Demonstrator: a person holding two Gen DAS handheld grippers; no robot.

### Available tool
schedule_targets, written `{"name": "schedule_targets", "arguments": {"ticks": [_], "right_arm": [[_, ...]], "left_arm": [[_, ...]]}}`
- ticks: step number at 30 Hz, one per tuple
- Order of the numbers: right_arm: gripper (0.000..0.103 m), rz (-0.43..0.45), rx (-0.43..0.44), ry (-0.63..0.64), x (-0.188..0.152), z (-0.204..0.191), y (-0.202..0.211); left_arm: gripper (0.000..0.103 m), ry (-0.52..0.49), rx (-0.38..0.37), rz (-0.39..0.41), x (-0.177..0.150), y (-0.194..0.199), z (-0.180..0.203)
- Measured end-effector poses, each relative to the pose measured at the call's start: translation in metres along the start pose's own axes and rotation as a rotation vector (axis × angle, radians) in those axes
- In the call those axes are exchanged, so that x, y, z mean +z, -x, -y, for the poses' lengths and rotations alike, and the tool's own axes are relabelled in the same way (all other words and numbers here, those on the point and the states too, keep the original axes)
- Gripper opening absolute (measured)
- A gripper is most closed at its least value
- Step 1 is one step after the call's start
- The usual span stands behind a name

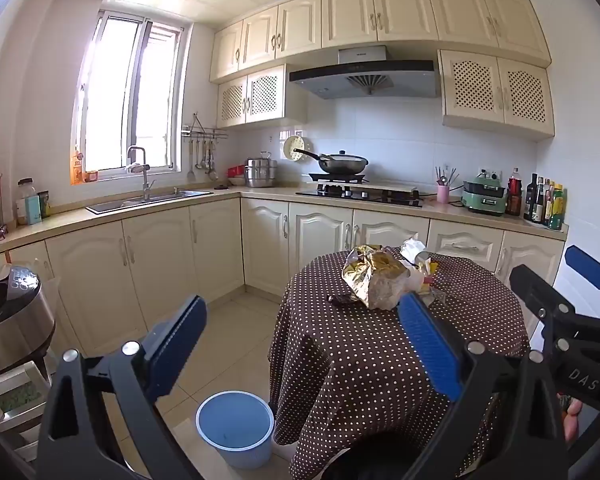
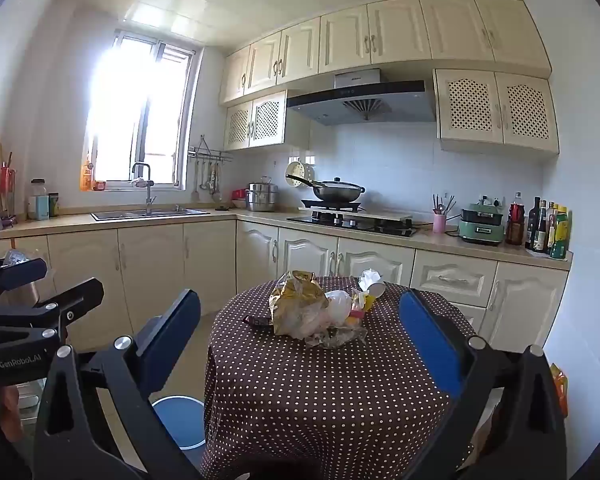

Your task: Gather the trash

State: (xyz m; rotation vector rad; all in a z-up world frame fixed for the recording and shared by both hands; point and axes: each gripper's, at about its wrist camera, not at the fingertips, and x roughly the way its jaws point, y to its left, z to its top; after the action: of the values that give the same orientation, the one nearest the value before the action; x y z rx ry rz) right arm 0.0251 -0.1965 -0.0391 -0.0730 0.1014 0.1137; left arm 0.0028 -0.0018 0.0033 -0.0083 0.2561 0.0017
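1. The left gripper stands wide apart, nothing between its blue pads, and hangs in the air short of the table.
2. The right gripper is spread just as wide and empty, held short of the table's near edge.
3. In the left view the right gripper shows at the right edge; in the right view the left gripper shows at the left edge, so the two are side by side.
4. The table is round, under a brown cloth with white dots that hangs low down its sides.
5. The trash sits in one heap on the table top, towards the far side, apart from both grippers.
6. A crumpled gold bag is the biggest piece of the heap, on its left part.
7. A dark wrapper lies flat on the cloth, touching the bag's left side.
8. A white paper cup lies tipped at the back right of the heap.
9. Clear crumpled plastic lies at the heap's near edge, in front of a white wad.
10. A bin with a blue liner stands on the floor tiles just left of the table, open at the top.
11. Behind the table run cream cabinets, with a sink under the window and a wok on the stove.
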Motion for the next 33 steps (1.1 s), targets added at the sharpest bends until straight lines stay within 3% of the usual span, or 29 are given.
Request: {"name": "schedule_targets", "arguments": {"ticks": [33], "right_arm": [[0.096, -0.011, 0.001, -0.009, -0.001, 0.003, 0.001]], "left_arm": [[0.095, -0.011, -0.009, -0.010, -0.010, -0.005, 0.009]]}}
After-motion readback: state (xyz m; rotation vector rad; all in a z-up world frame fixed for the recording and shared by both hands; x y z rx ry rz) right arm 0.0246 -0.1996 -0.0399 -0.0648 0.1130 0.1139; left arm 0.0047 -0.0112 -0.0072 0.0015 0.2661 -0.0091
